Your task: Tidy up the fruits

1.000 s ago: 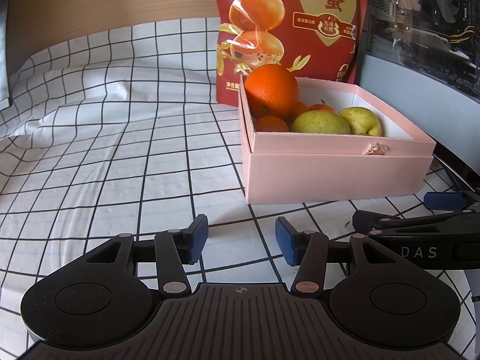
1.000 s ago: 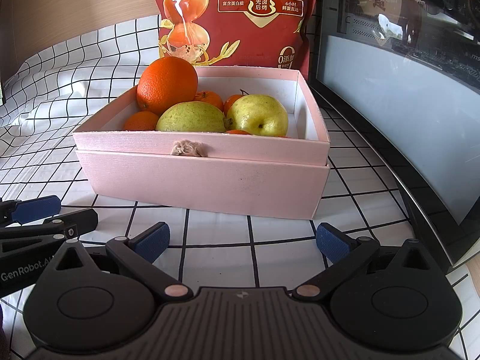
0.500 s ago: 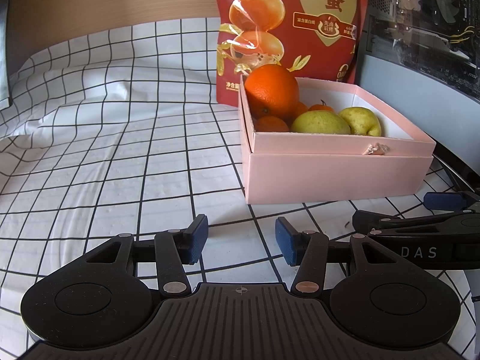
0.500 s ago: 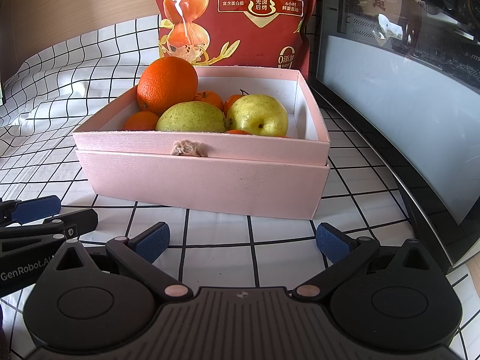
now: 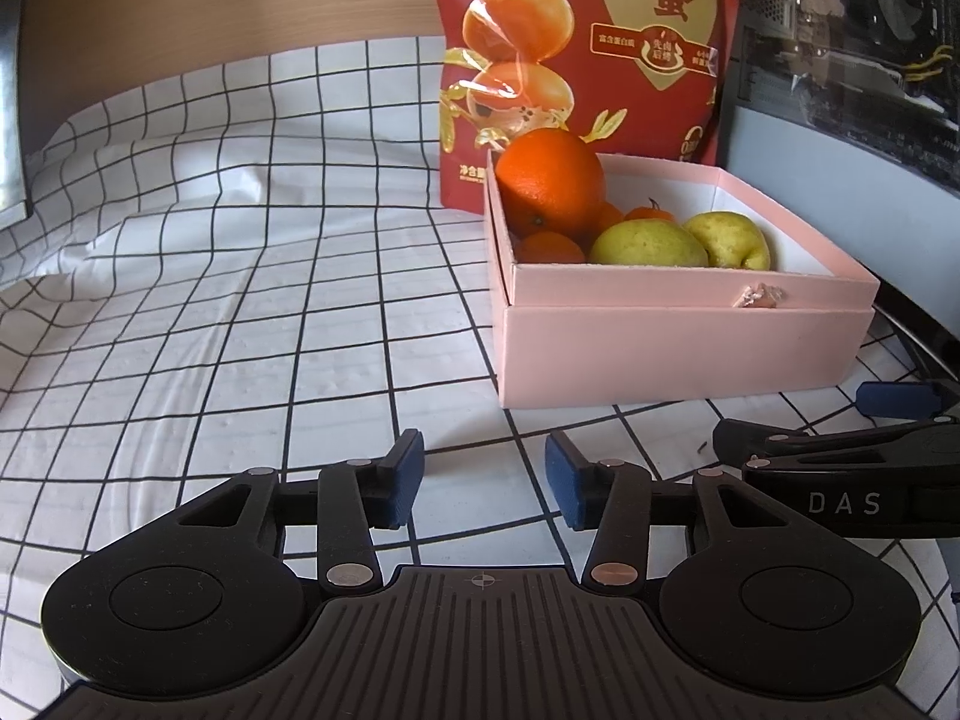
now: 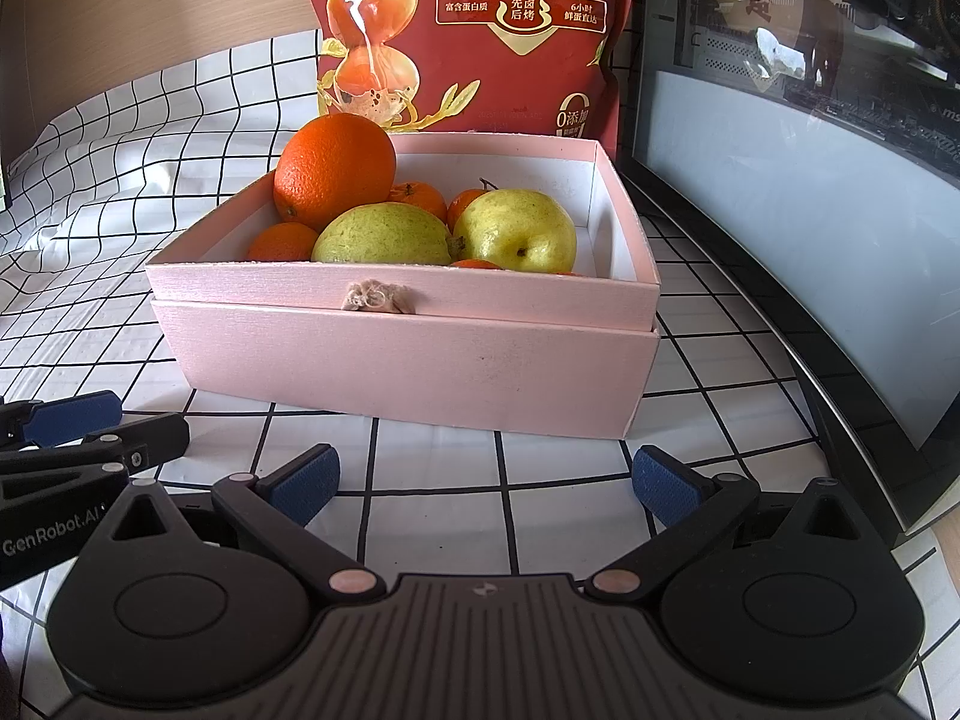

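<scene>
sitting at about one o'clock from the left gripper [image 5: 483, 483], a pale pink cardboard box [image 5: 678, 354] on the black-and-white checked tabletop [image 5: 240, 312] holds the fruit: a large round orange [image 5: 552, 183] at the box's ten o'clock corner, two yellow-green pears [image 6: 384, 234] side by side toward the near wall, and small tangerines [image 6: 282, 242] tucked around them. a red printed snack bag [image 6: 474, 30] stands upright at twelve o'clock behind the box. the left gripper's blue-padded fingers [image 5: 405, 474] have just been closing, yet stand apart with nothing between them. the right gripper [image 6: 483, 480] faces the box at twelve o'clock, fingers spread wide and empty.
</scene>
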`<state>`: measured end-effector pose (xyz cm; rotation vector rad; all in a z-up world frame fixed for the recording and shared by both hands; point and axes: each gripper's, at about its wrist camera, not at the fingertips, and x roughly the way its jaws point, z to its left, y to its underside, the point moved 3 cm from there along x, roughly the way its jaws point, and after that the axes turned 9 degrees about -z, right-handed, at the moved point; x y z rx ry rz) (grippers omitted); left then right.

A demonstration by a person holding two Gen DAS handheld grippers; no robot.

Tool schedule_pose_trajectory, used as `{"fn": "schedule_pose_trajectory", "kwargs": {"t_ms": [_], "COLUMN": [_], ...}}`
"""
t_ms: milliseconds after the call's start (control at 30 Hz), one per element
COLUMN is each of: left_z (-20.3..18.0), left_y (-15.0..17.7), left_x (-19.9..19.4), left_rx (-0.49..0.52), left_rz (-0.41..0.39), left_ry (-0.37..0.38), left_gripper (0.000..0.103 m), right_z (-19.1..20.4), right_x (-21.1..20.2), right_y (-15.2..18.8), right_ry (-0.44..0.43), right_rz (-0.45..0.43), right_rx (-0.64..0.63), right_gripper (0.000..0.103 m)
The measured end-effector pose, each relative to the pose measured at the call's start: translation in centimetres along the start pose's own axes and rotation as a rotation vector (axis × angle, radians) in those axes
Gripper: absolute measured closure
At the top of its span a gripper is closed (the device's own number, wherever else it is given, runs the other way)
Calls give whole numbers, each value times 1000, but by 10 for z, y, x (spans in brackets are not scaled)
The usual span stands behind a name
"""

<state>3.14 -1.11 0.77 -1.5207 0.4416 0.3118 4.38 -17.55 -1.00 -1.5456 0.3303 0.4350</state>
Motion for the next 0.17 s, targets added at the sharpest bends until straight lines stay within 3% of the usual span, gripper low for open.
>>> {"fn": "schedule_pose_trajectory", "kwargs": {"t_ms": [167], "left_z": [1], "left_y": [0], "left_x": [1], "left_rx": [2], "left_rz": [0], "left_ry": [19], "left_gripper": [55], "right_z": [0], "right_x": [0], "right_y": [0], "right_ry": [0], "right_rz": [0], "right_rx": [0], "right_gripper": [0]}}
